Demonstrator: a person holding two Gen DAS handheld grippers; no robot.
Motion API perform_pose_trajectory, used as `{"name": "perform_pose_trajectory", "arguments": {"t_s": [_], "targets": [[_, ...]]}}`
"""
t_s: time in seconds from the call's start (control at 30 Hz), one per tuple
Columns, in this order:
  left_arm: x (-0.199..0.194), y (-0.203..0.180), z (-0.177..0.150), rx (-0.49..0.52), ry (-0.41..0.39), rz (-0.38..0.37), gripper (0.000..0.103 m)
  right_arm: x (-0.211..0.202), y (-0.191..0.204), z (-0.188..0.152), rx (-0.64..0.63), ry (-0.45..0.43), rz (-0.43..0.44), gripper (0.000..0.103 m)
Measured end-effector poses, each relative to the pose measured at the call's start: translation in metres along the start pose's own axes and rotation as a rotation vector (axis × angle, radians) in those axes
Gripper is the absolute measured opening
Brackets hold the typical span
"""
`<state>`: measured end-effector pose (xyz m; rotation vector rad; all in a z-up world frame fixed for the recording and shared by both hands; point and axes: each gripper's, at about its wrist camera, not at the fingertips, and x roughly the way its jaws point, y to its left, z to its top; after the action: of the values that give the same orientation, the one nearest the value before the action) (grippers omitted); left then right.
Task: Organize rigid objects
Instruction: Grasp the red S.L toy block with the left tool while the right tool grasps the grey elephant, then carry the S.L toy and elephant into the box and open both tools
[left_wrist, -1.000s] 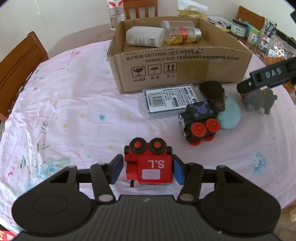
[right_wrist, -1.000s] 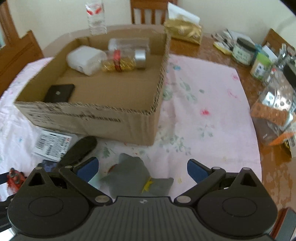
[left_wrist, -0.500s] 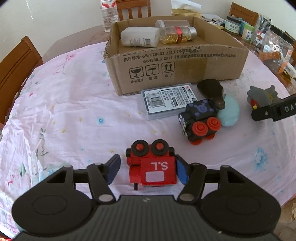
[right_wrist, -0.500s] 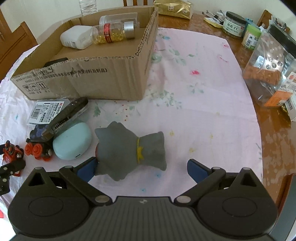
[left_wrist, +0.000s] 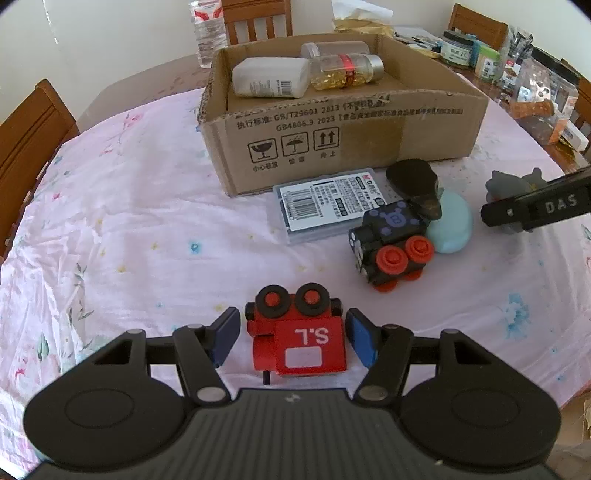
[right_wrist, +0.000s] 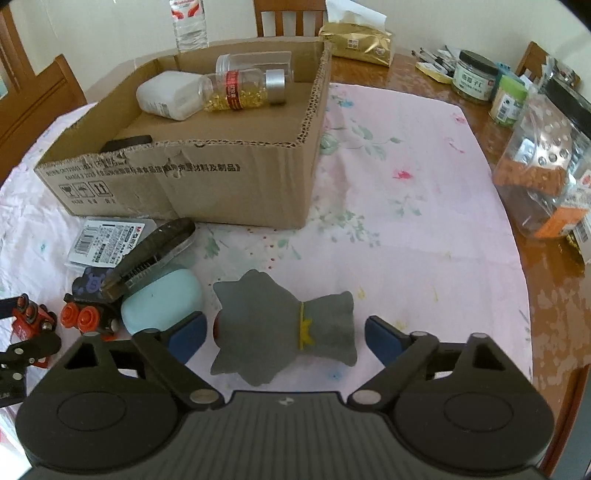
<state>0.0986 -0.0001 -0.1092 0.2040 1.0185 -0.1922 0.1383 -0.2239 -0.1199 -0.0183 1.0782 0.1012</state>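
A red toy train (left_wrist: 299, 338) marked "S.L" sits on the pink cloth between the open fingers of my left gripper (left_wrist: 293, 334), with small gaps on both sides. A grey toy figure (right_wrist: 280, 330) lies between the open fingers of my right gripper (right_wrist: 284, 334), untouched; it also shows in the left wrist view (left_wrist: 517, 182). The cardboard box (left_wrist: 369, 136) behind holds a white bottle (left_wrist: 271, 77), a capsule bottle (left_wrist: 345, 72) and a clear bottle (left_wrist: 332, 48). A black toy train (left_wrist: 389, 245), a pale blue case (left_wrist: 452, 225), a black clip (left_wrist: 415, 184) and a labelled plastic case (left_wrist: 328, 206) lie before the box.
Wooden chairs (left_wrist: 26, 140) stand at the left and far side. Jars, a snack container (right_wrist: 543, 173) and a gold tissue pack (right_wrist: 356, 42) crowd the bare table at the right. A water bottle (left_wrist: 208, 29) stands behind the box. The table edge is close on the right.
My left gripper has opened slightly around the red train. My right gripper has drawn back and lowered until the grey figure lies between its fingers.
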Motion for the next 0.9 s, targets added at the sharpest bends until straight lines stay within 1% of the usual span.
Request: {"name": "perform_pose_trajectory", "arguments": {"t_s": [0.07, 0.2, 0.27, 0.33, 0.4, 0.5, 0.73, 0.9], "targets": [[0.000, 0.000, 0.000, 0.008, 0.003, 0.000, 0.063, 0.001, 0.001, 0.000, -0.010, 0.003, -0.007, 0.085], [0.000, 0.000, 0.001, 0.021, 0.020, 0.003, 0.063, 0.000, 0.003, -0.001, -0.026, -0.004, -0.009, 0.081], [0.000, 0.002, 0.001, 0.009, 0.028, 0.001, 0.062, 0.000, 0.005, -0.001, -0.042, -0.009, -0.014, 0.080], [0.000, 0.004, 0.001, -0.008, 0.039, -0.012, 0.059, -0.001, 0.007, 0.000, -0.057, -0.010, -0.017, 0.078], [0.000, 0.005, 0.001, -0.016, 0.042, -0.030, 0.053, 0.000, 0.008, 0.001, -0.064, -0.009, -0.019, 0.078], [-0.001, 0.006, 0.002, -0.027, 0.046, -0.038, 0.050, -0.001, 0.007, 0.002, -0.066, -0.002, -0.013, 0.077], [-0.007, 0.008, 0.006, -0.007, 0.040, -0.044, 0.050, -0.008, 0.004, 0.005, -0.094, 0.006, 0.002, 0.076], [-0.018, 0.009, 0.011, 0.027, 0.028, -0.048, 0.050, -0.022, 0.002, 0.010, -0.127, -0.005, 0.018, 0.076]]}}
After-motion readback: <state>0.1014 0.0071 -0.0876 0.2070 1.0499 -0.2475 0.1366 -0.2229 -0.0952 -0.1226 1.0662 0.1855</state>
